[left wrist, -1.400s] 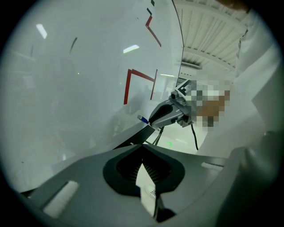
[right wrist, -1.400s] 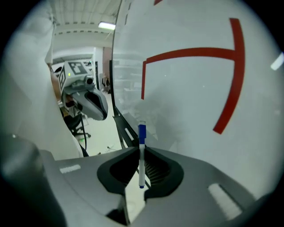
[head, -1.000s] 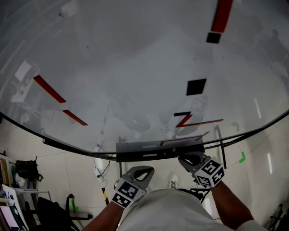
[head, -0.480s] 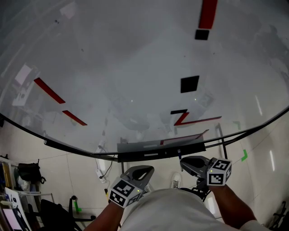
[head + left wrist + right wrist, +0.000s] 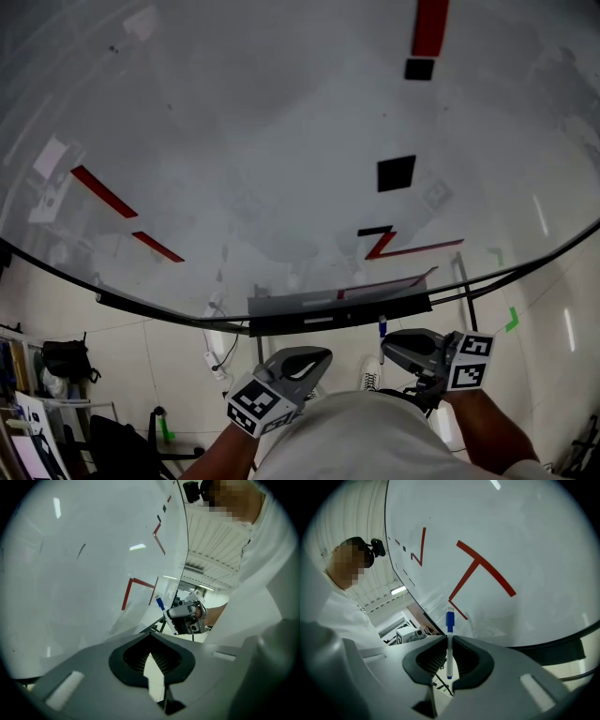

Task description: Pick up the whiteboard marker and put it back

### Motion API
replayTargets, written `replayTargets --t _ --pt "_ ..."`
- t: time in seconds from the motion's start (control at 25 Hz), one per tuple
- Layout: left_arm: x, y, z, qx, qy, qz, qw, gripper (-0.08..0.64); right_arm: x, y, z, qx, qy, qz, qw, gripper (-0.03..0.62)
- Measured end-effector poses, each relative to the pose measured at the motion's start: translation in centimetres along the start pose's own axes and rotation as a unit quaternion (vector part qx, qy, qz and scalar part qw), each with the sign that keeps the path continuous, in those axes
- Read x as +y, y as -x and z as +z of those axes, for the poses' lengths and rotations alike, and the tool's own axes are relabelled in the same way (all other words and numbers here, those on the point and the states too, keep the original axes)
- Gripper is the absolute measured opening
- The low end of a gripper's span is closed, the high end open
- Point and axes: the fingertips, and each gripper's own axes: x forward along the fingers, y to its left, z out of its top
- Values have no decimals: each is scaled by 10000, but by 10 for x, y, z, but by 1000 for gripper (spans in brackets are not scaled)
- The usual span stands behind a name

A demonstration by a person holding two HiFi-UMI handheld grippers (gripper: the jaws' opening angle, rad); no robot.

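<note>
Background: whiteboard fills most of the head view, with pale tiled floor below it.
Marker look: whiteboard marker has a slim white barrel, a blue cap at the far end and a small blue plug at the near end.
Marker place: clamped crosswise between the jaws of the right gripper, with the cap poking out at 12 o'clock toward the board. In the head view the cap sits just under the tray edge.
Right gripper: clenched on the marker barrel, at 5 o'clock in the head view.
Left gripper: left gripper has its jaws drawn together with nothing between them, at 6 o'clock in the head view.
Tray: grey tray runs along the board's lower edge, at 12 o'clock from both grippers.
Writing: red T-like stroke and red tick on the board. In the head view, a black-and-red Z figure lies under a black square.
Labels: black-and-white square markers on each gripper's cube.
Floor: green tape at 3 o'clock of the right gripper.
</note>
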Motion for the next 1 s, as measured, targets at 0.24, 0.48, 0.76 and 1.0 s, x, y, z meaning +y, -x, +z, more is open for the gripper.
replayTargets --t 0.24,0.48,0.76,1.0 --pt "-5 4 10 -145 23 -101 9998 17 2 1 0 11 79 -36 10000 37" --pt "-7 6 17 -193 15 -127 9997 17 4 -1 4 1 149 -22 9999 37" --pt "-2 6 14 -146 19 -57 9999 16 4 -4 2 58 237 -67 9997 37" --pt "-2 3 9 -28 -69 -31 10000 17 2 -4 2 90 280 -108 9995 37"
